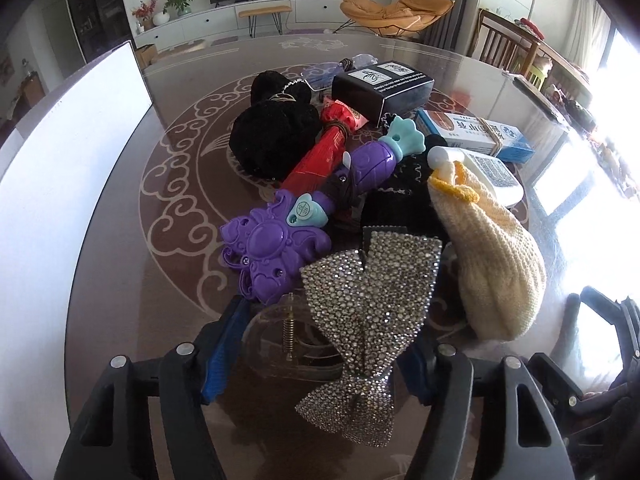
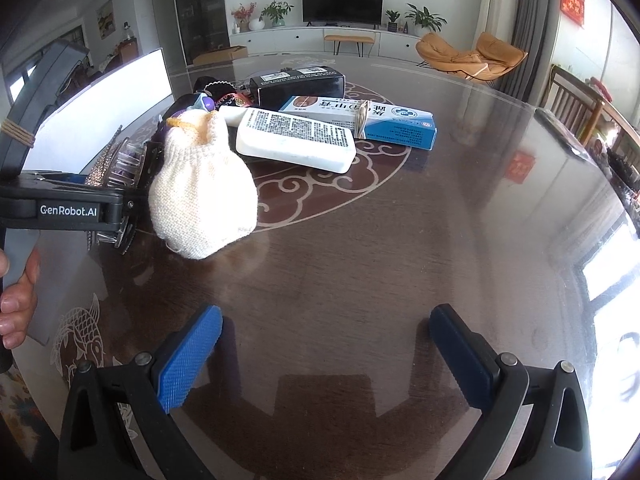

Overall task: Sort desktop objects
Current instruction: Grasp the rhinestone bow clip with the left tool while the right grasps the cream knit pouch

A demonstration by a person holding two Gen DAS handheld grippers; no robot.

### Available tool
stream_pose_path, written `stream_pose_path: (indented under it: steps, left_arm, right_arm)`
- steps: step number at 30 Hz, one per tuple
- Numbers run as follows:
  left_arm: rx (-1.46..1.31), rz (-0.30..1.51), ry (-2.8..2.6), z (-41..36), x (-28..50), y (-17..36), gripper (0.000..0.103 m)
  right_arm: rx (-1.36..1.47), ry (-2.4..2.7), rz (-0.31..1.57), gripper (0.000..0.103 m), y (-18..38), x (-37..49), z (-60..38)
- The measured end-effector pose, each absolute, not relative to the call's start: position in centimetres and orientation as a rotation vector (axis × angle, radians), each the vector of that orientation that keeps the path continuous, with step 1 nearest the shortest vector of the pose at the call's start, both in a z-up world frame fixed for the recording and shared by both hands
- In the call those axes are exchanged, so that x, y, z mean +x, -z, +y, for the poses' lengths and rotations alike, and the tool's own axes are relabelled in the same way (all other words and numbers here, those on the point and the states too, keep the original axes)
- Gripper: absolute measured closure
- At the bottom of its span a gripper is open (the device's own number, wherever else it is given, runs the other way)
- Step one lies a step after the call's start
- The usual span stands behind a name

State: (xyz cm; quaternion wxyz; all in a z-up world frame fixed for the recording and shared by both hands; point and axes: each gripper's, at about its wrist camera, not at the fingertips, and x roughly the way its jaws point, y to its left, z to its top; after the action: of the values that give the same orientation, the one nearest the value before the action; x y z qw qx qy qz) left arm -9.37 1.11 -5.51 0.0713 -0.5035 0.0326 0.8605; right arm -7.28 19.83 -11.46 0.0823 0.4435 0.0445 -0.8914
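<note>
A rhinestone bow hair clip (image 1: 360,304) with a clear claw body lies at the near edge of the pile. My left gripper (image 1: 320,356) is shut on it, the blue pads (image 1: 224,344) pressing the clear body from both sides. Behind it lie a purple toy wand (image 1: 280,236), a red wrapped stick (image 1: 320,152), a black fluffy item (image 1: 272,136) and a cream knitted pouch (image 1: 496,256). In the right wrist view my right gripper (image 2: 326,344) stands open over bare table, apart from the cream knitted pouch (image 2: 200,196). The left gripper (image 2: 128,204) shows at the left, with a hand below it.
A black box (image 1: 384,88), a blue-white medicine box (image 1: 476,136) and a white bottle (image 1: 492,172) lie at the back right of the pile. A white board (image 1: 60,168) stands along the left. The round glass-topped table (image 2: 440,240) has a wooden chair (image 2: 576,108) at its right.
</note>
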Motion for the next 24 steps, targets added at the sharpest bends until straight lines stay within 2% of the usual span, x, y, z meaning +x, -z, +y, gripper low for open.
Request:
stream_pose_path:
  steps: [7,12,16,18,19,20,24]
  left_arm:
    - [-1.493,0.067,-2.53,-2.9,-3.9,5.4,0.048]
    - [-1.498,-0.009,-2.554,-5.4,-2.7,5.2,0.049]
    - [-1.513,-0.071,-2.561,-6.1,-2.8,5.2,0.051]
    - [-1.521,-0.088,-2.562,-6.5,-2.4,5.2,0.052]
    - [-1.518,-0.099,-2.563,-6.6,-2.2,5.2,0.052]
    - [-1.506,-0.108,-2.565,-6.8,-1.8,5.0,0.052]
    - [-1.441,-0.16,-2.579,-7.6,-0.5,3.7,0.052]
  right_arm:
    - [1.354,2.603,0.153,0.0,11.3,-7.4,19.8]
    - [1.344,2.407,-0.03,0.0,8.8,-10.0,18.1]
    - [1.345,2.345,-0.024,0.0,7.2,-14.5,14.6]
    - [1.41,2.312,0.027,0.012,7.8,-16.1,12.9]
    - [1.444,2.283,0.061,0.051,8.1,-16.5,12.4]
    - [1.495,2.265,0.123,0.059,8.5,-16.6,11.9]
    - [1.526,2.263,0.202,0.059,7.2,-14.4,12.5]
